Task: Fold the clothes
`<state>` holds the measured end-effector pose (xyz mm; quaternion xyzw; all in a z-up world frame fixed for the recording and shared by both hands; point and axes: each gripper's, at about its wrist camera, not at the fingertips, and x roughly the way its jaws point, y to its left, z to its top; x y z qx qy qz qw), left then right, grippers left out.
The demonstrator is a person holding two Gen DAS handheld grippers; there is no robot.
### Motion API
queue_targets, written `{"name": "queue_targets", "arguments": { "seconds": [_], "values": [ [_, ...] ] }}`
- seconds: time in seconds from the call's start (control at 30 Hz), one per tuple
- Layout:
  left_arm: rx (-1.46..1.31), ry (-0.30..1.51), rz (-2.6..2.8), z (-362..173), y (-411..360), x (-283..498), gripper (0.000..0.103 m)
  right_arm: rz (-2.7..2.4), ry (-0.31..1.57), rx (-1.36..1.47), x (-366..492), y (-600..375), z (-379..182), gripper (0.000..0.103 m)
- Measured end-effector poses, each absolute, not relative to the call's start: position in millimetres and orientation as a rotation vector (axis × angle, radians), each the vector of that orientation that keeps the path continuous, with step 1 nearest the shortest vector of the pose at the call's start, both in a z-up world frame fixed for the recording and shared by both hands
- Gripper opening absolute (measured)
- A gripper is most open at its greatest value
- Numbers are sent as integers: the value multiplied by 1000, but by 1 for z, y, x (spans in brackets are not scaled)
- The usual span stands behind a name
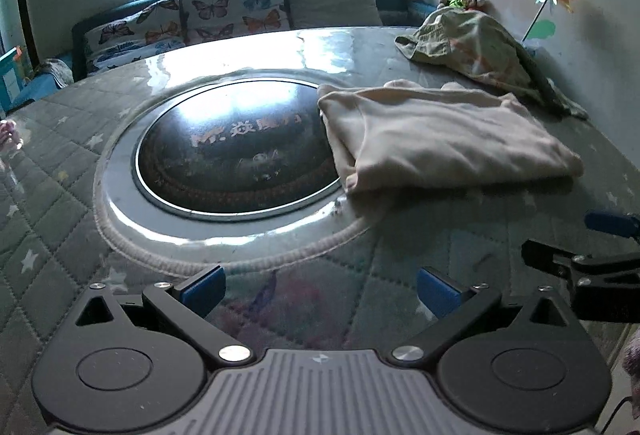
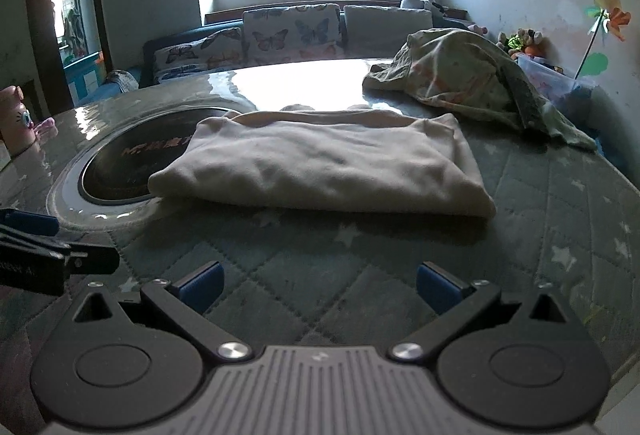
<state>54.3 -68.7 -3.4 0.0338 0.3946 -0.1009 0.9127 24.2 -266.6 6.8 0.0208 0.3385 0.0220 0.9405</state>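
Observation:
A cream garment lies folded into a flat rectangle on the quilted table cover, its left edge over the black round cooktop. It also shows in the right wrist view, straight ahead. A crumpled green patterned garment lies heaped behind it at the far right, seen too in the right wrist view. My left gripper is open and empty, near the front of the table. My right gripper is open and empty, short of the folded garment. Each gripper shows at the edge of the other's view.
The table has a grey quilted star-print cover under clear plastic. A sofa with butterfly cushions stands behind under the window. A pink cup is at the left edge. Toys and a paper pinwheel stand by the right wall.

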Motion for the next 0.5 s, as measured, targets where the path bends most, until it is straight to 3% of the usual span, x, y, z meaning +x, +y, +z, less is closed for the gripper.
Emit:
{"name": "queue_targets", "arguments": {
  "seconds": [0.5],
  "values": [
    [67,785,-205,4,-70,45,103,40,639,35,15,-262,23,103]
  ]
}}
